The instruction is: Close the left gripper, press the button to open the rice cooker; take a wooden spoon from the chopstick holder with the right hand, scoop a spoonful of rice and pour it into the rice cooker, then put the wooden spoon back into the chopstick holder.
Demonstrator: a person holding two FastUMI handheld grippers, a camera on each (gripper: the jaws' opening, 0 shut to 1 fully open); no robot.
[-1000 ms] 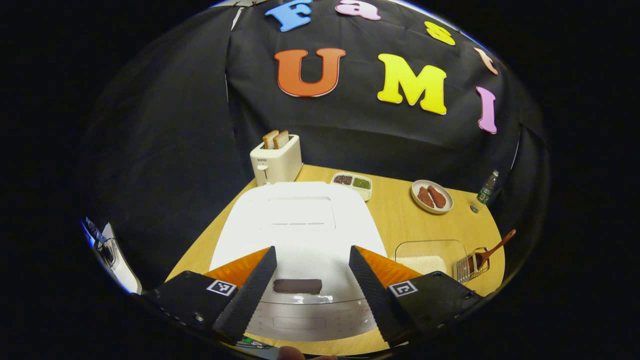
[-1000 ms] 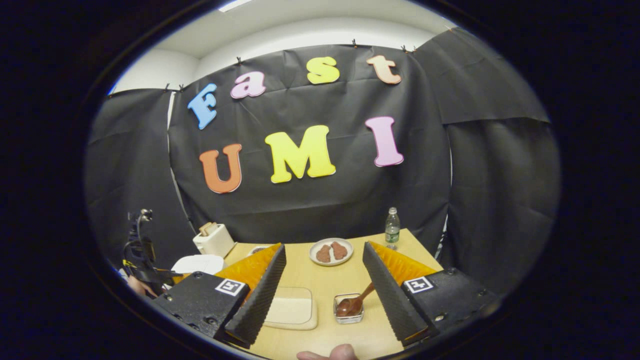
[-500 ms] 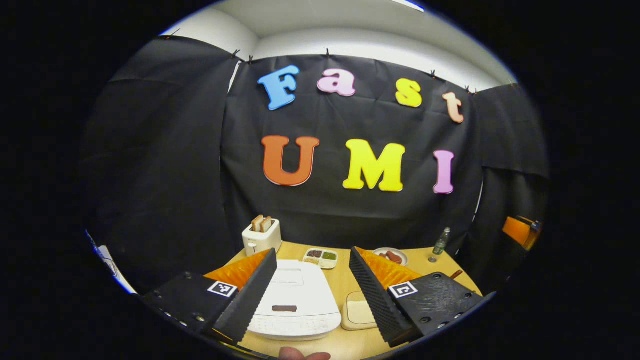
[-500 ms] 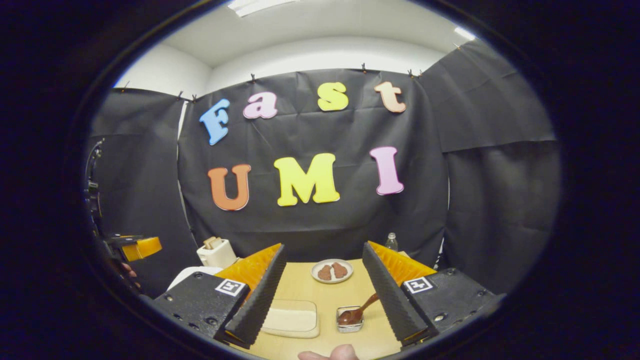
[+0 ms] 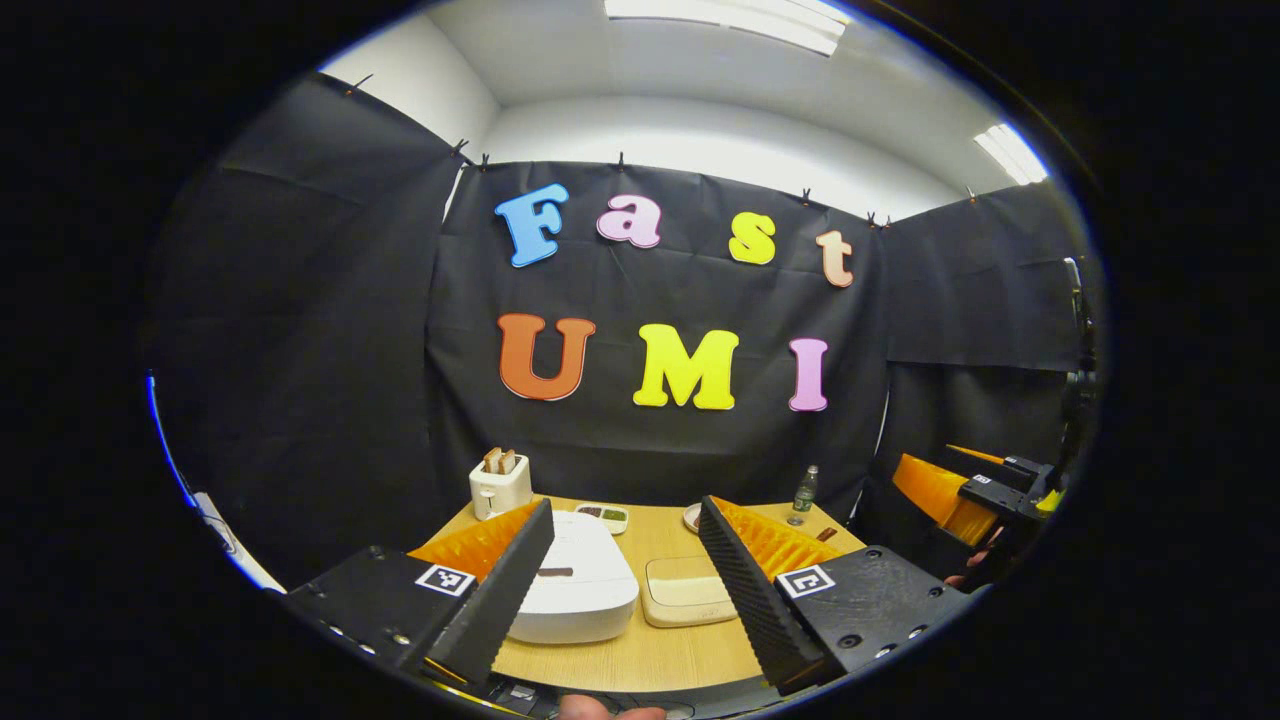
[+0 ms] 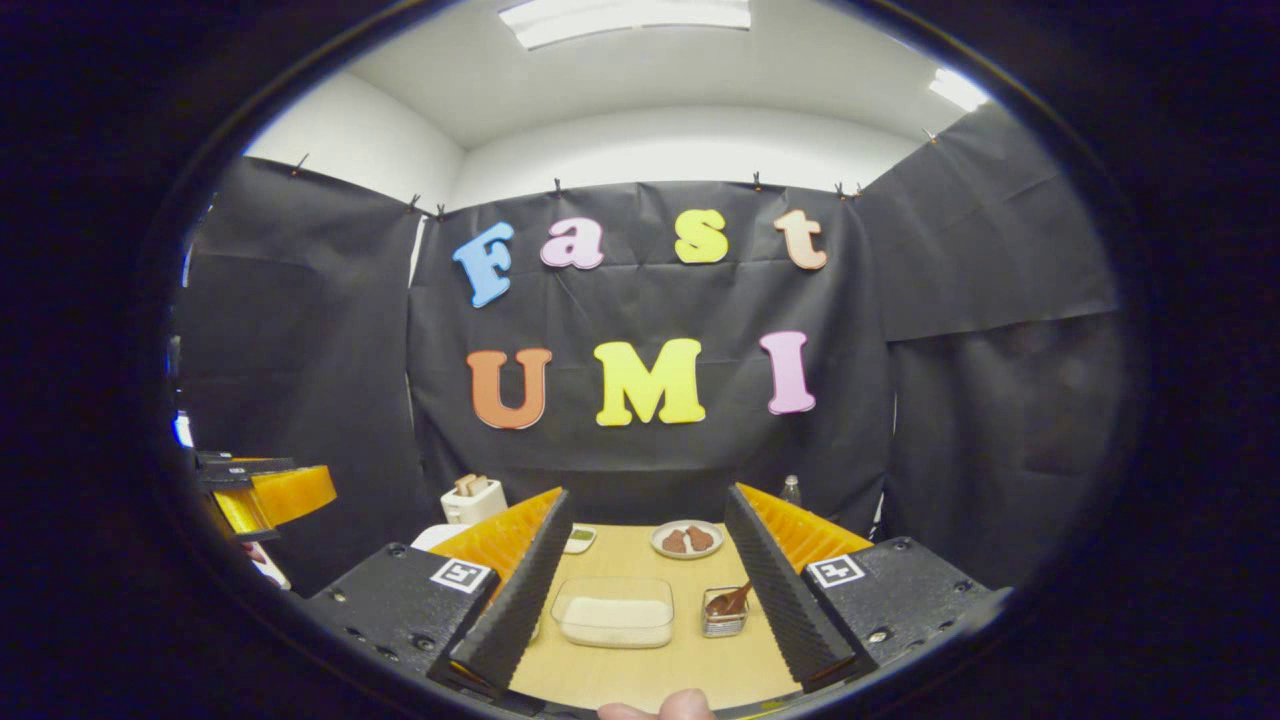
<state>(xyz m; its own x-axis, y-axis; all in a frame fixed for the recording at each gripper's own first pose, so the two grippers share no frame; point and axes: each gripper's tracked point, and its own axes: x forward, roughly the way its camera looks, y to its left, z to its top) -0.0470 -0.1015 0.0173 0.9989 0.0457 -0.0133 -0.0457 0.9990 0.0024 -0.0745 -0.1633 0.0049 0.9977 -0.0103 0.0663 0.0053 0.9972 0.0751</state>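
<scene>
Both jaws spread wide, empty | rice cooker [image 5: 578,590] beyond left gripper [image 5: 625,590] | wooden spoon [image 6: 730,600] beyond right gripper [image 6: 645,600]

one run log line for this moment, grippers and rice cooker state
left gripper: open, off table | right gripper: open, empty | rice cooker: lid shut | wooden spoon: in chopstick holder

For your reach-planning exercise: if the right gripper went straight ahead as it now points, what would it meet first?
Probably the clear rice container, lying between the right gripper's open fingers; depth is uncertain.
</scene>
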